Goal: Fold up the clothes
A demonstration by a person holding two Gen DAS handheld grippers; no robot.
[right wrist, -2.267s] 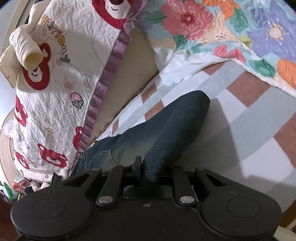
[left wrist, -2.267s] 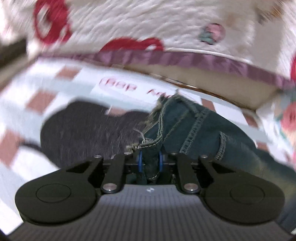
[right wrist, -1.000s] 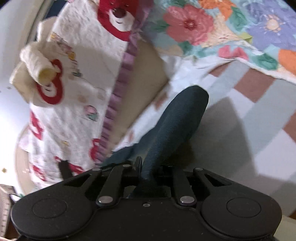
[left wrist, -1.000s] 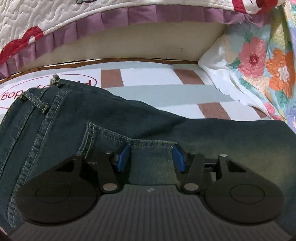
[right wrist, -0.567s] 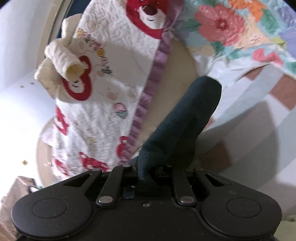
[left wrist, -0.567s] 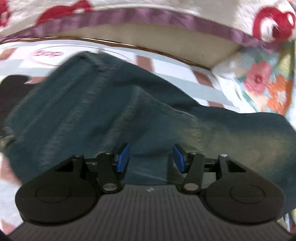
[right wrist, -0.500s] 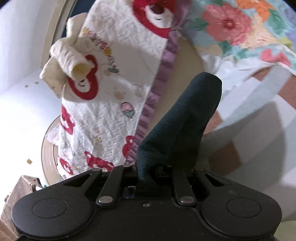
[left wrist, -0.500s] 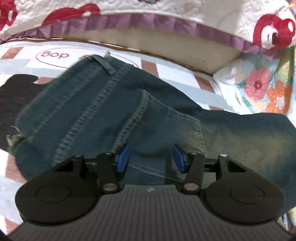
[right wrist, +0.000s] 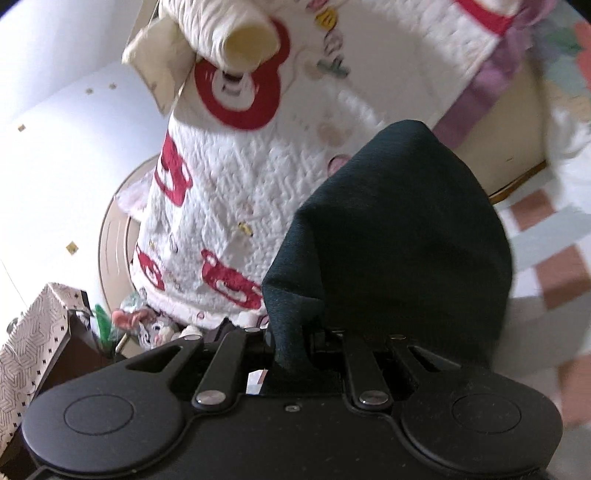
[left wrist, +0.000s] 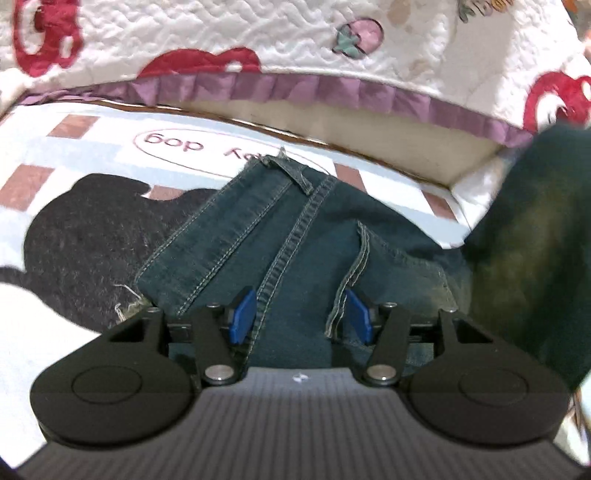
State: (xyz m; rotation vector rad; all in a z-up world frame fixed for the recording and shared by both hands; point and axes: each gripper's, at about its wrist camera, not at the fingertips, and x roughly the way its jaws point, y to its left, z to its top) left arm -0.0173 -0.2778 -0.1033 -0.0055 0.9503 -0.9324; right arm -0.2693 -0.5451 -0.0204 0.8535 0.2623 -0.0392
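A: The jeans [left wrist: 295, 240] lie on the bed sheet [left wrist: 55, 177], the white one with brown squares and pale blue stripes. Their top end, with the belt loop, points at the far edge of the bed. That edge runs under the quilt [left wrist: 258, 40] with the red bears and the purple frill.

B: What is the left gripper [left wrist: 301, 317] doing?

A: It is wide open. Its two blue pads [left wrist: 242, 314] stand apart over the denim, one on each side of the thick seam. They are not squeezing anything. I can't tell if they touch the cloth.

B: And the dark patch on the left?

A: That is a dark shape [left wrist: 85, 251] on the sheet, just beside the frayed corner of the jeans. I can't tell if it is a cloth or a shadow.

B: What about the right gripper [right wrist: 310, 336]?

A: It is closed tight on a bunch of the jeans [right wrist: 391, 240]. The dark cloth stands up out of its fingers like a hump, lifted off the sheet. In the left camera you see that lifted part at the right side, blurry.

B: What is behind it?

A: The bear quilt [right wrist: 229, 177] hangs there, with a rolled cream cloth [right wrist: 225, 26] on top. Low at the left is a patterned bag [right wrist: 29, 339].
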